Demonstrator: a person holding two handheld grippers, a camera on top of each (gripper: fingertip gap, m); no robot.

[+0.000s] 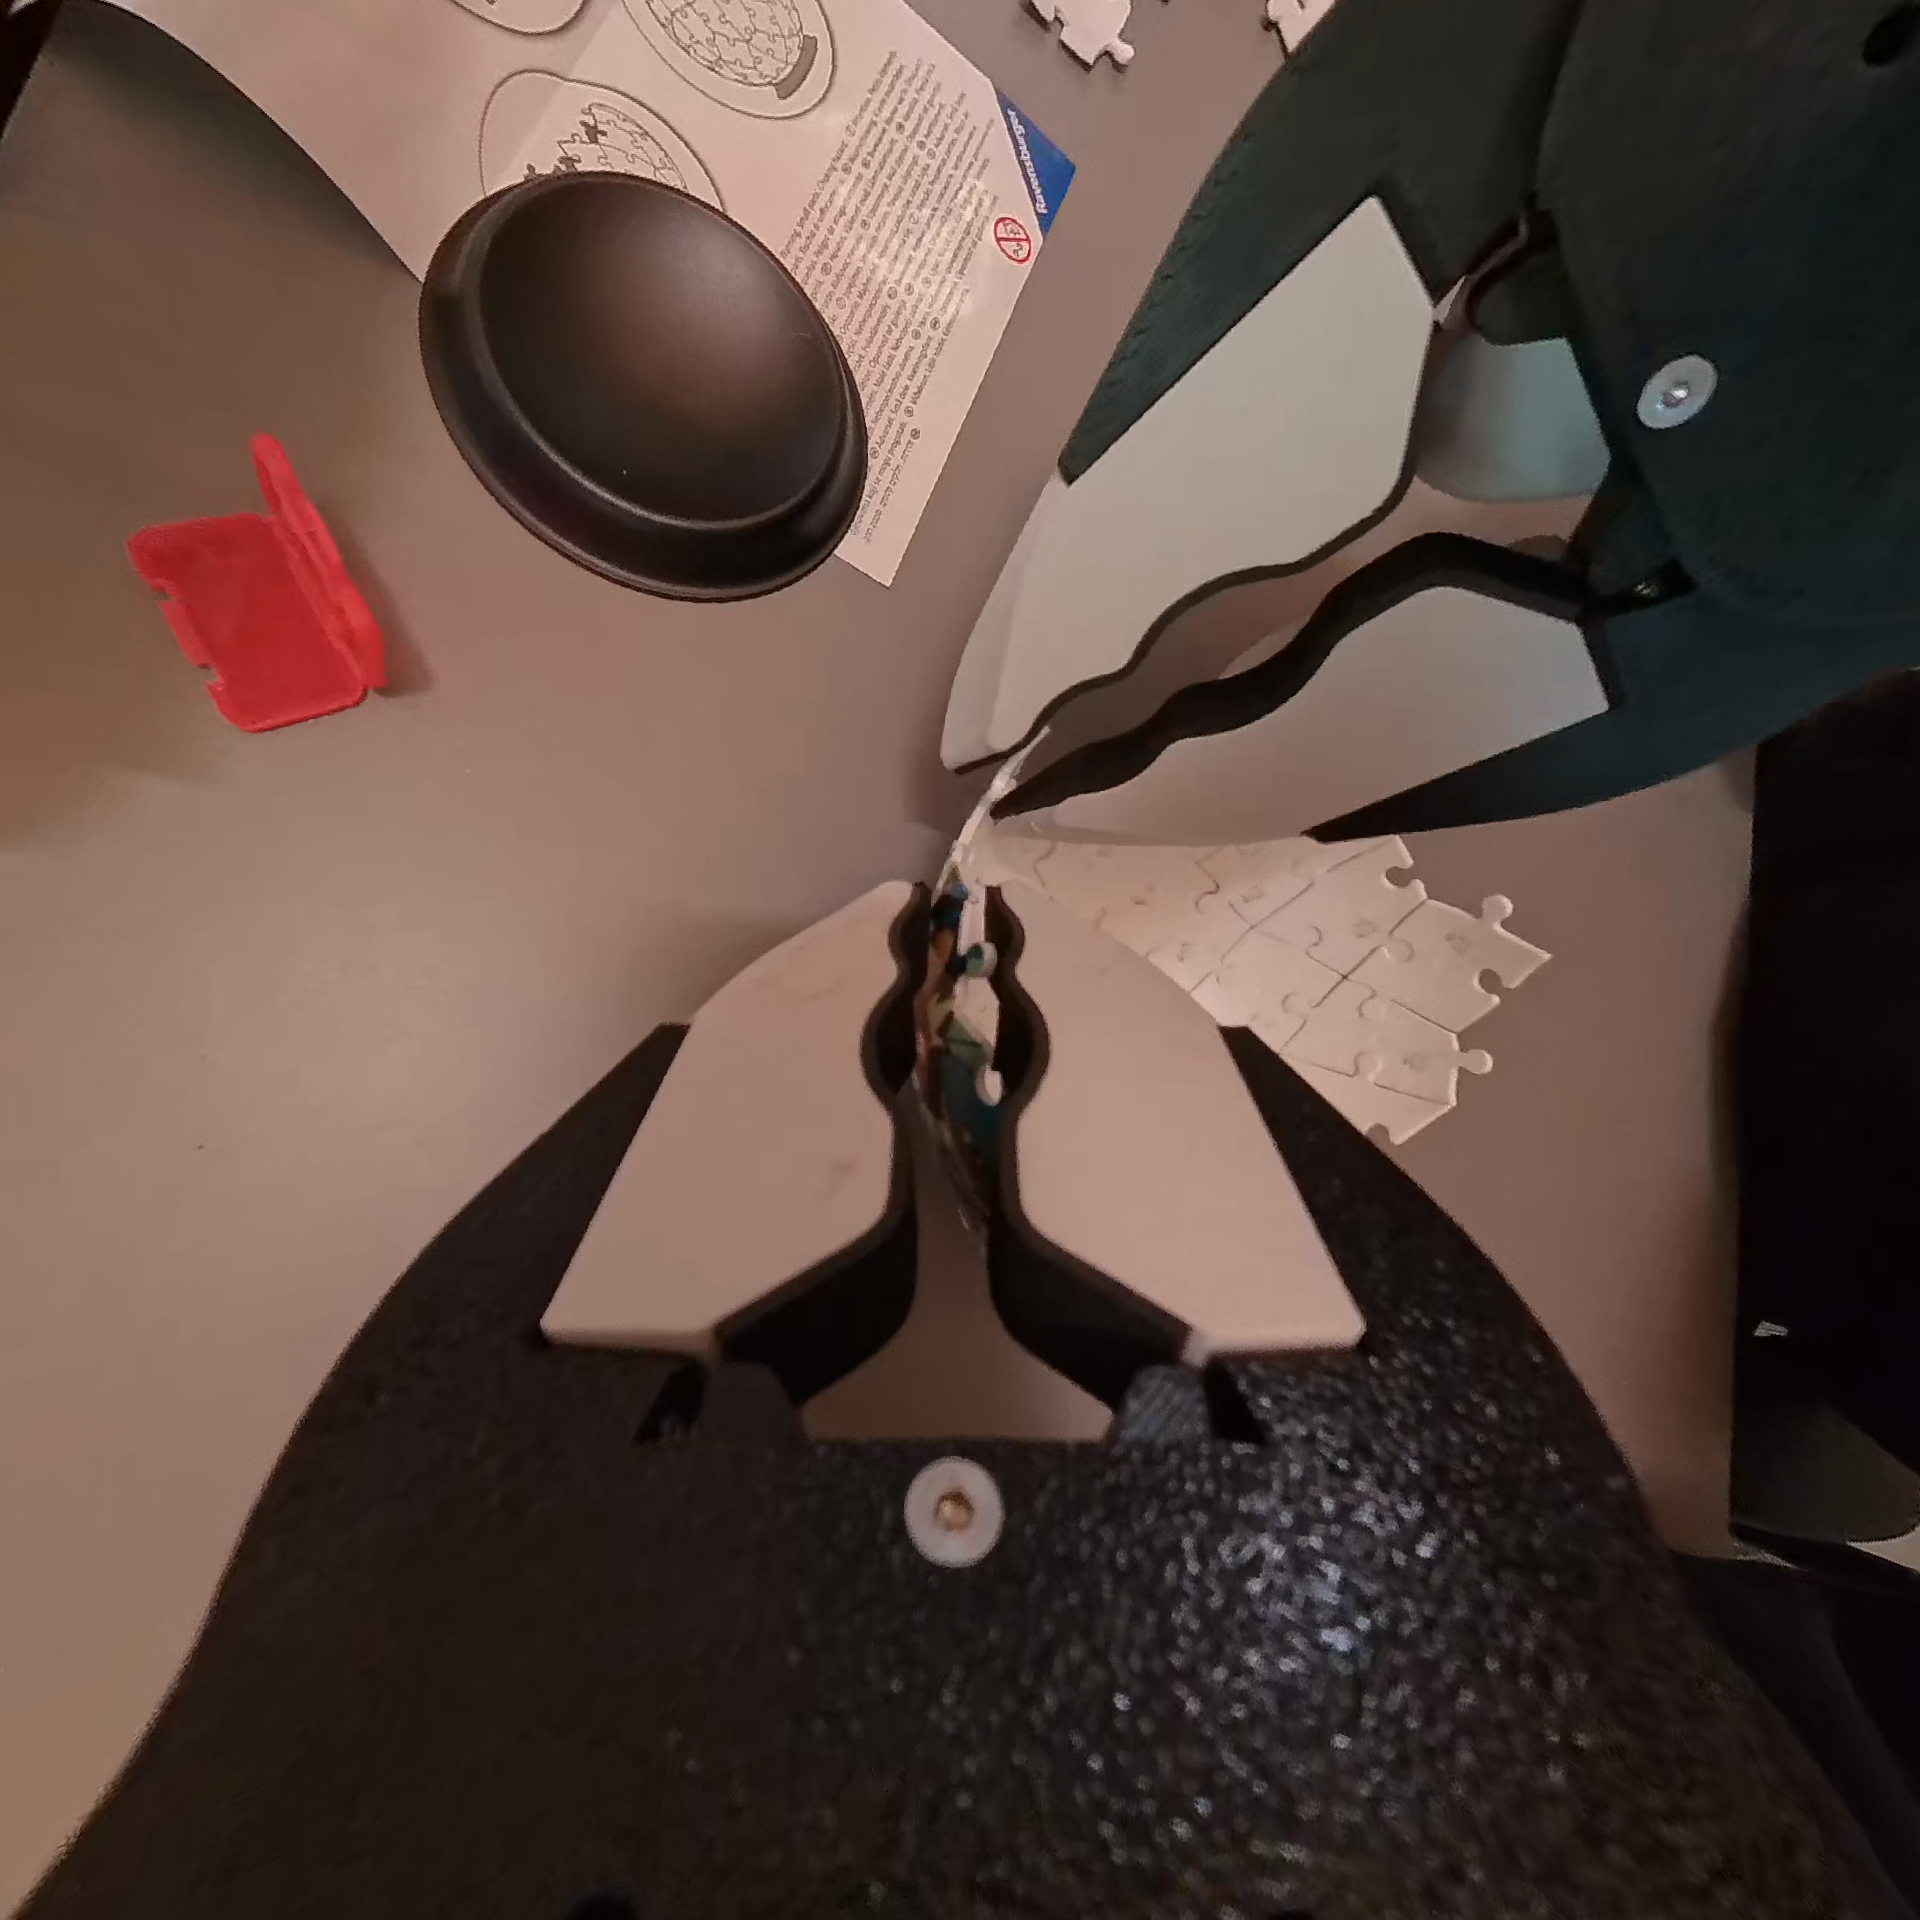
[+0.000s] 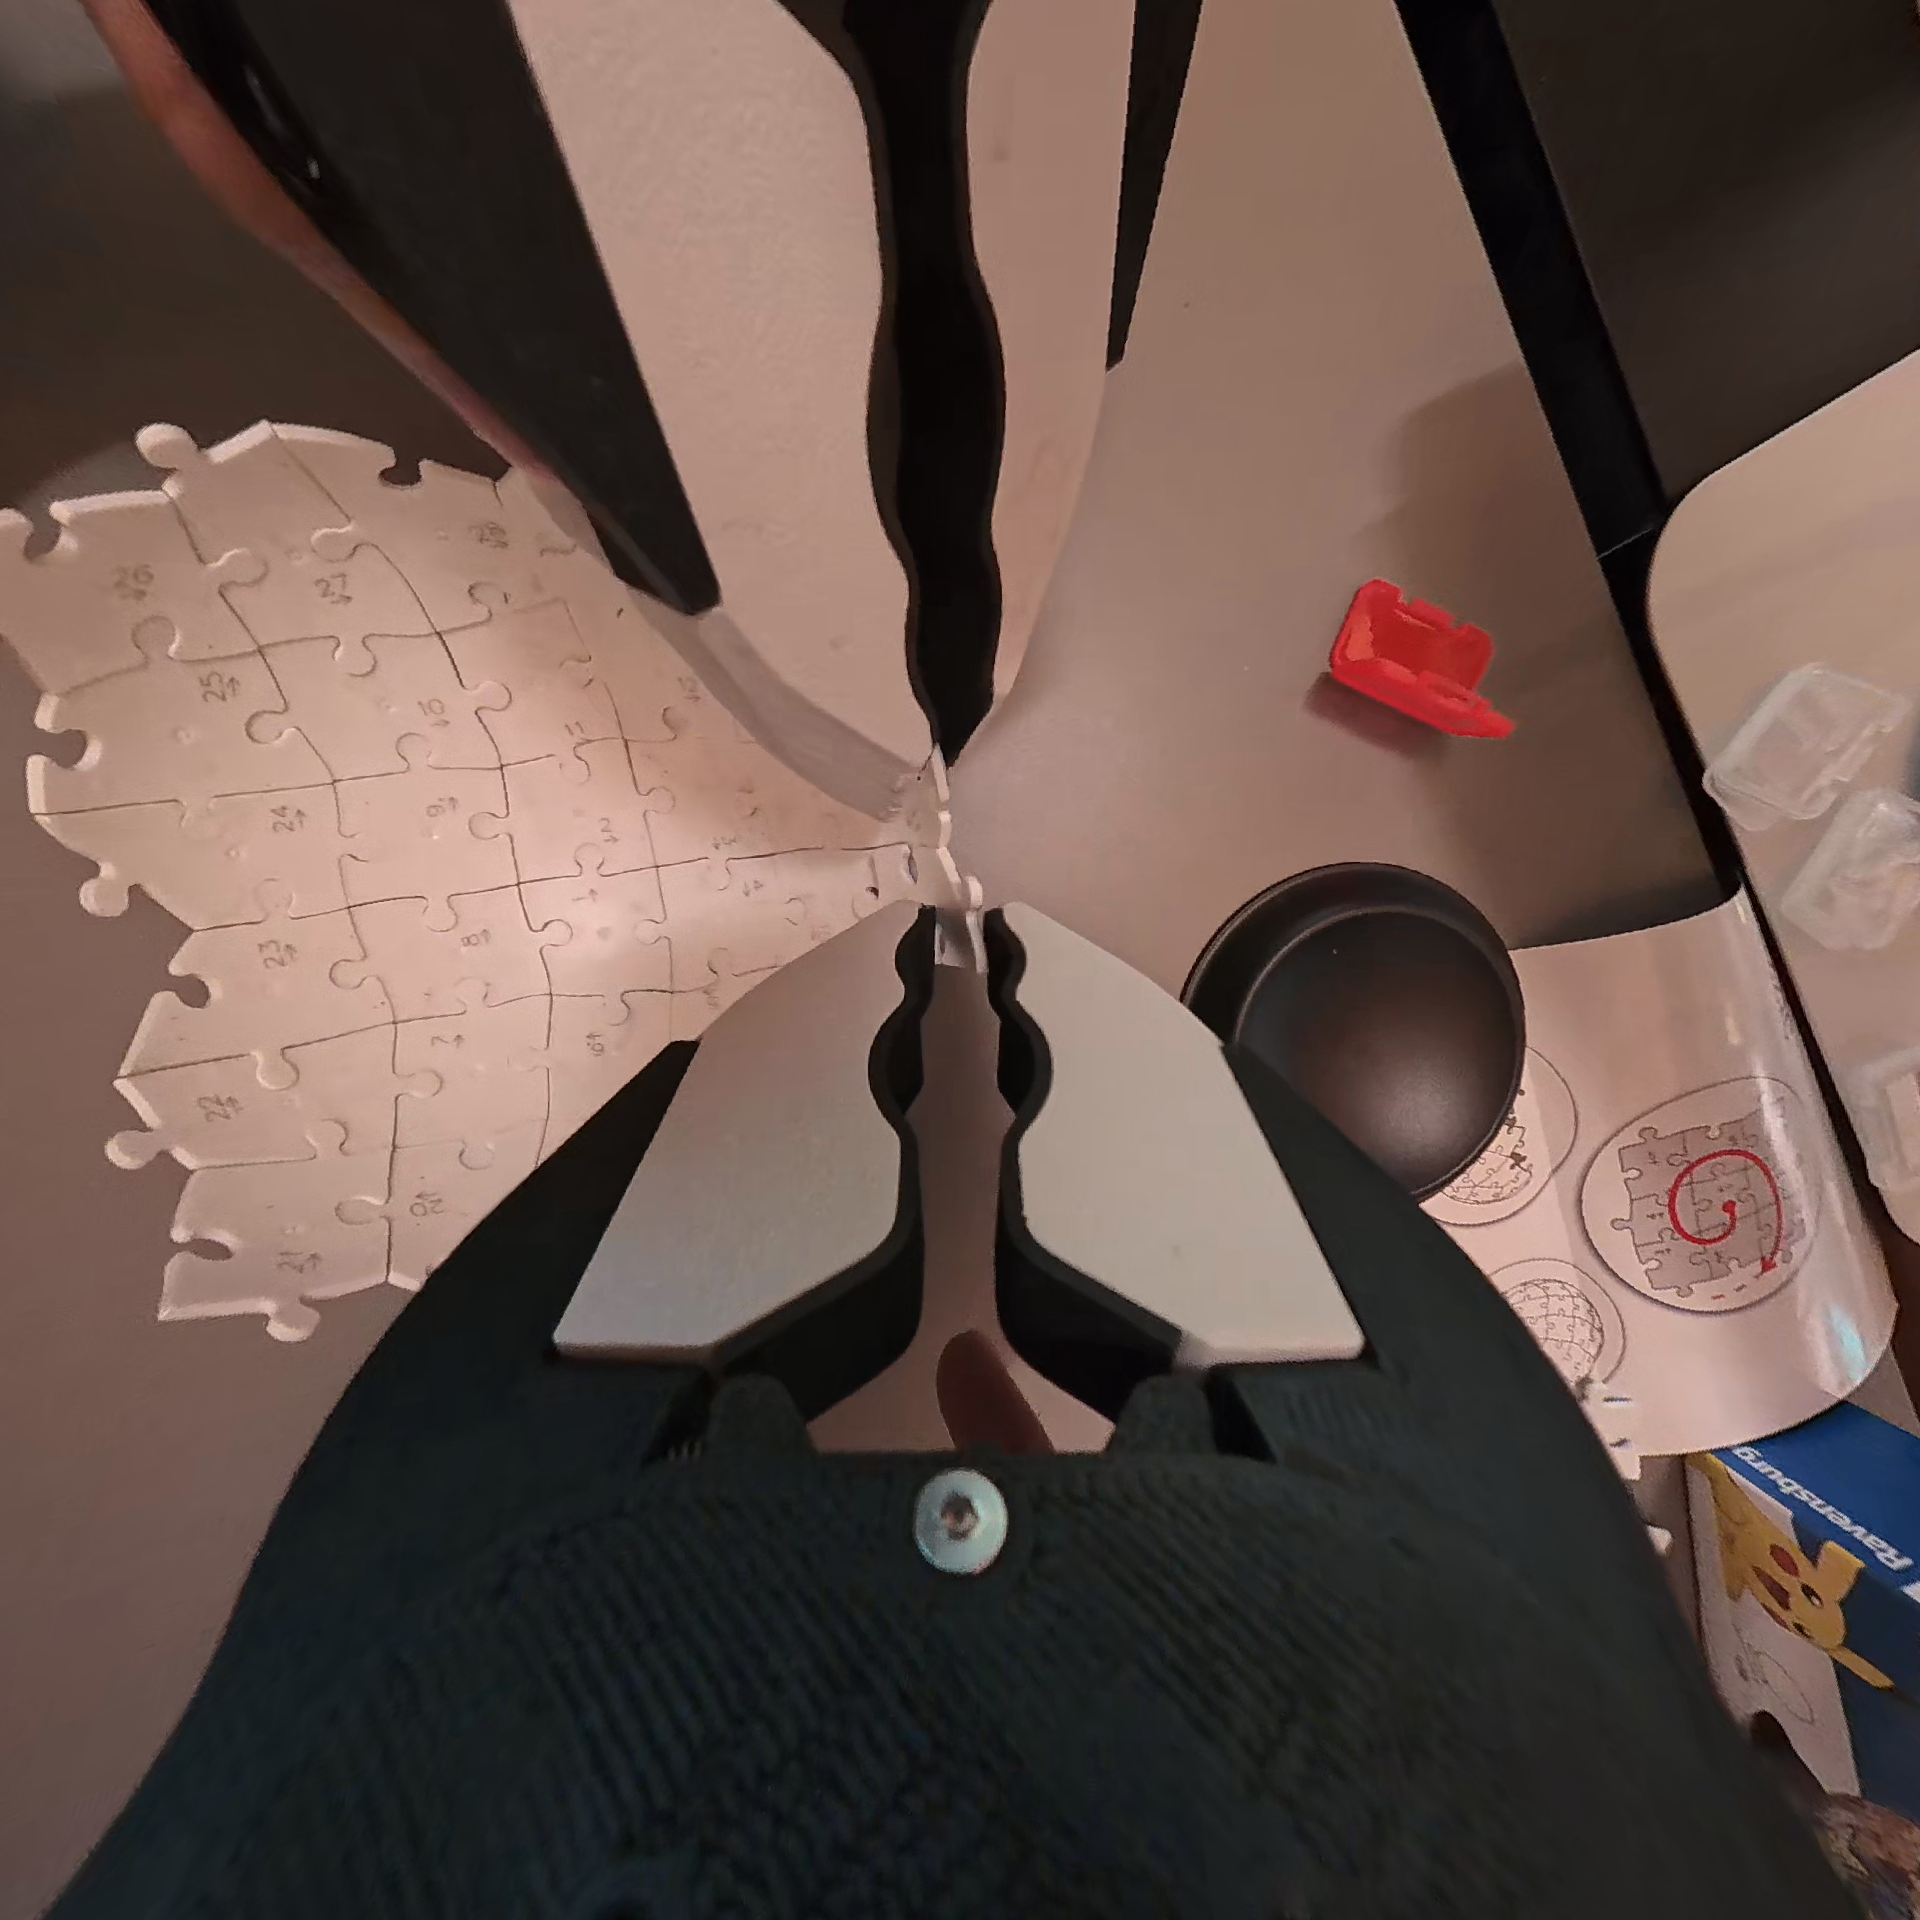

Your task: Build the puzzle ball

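The partly built puzzle shell is a curved sheet of joined pieces with its white numbered back towards the right wrist view; it also shows in the left wrist view. My left gripper is shut on the shell's edge, and the printed face shows edge-on between its fingers. It enters the right wrist view from the top. My right gripper is shut on a small white puzzle piece at the shell's edge, tip to tip with the left gripper. It shows in the left wrist view at the upper right.
A black dome stand lies on the instruction sheet. A red plastic part lies on the grey table. Clear plastic containers and the puzzle box are at the right. The grippers are tip to tip, or close to it.
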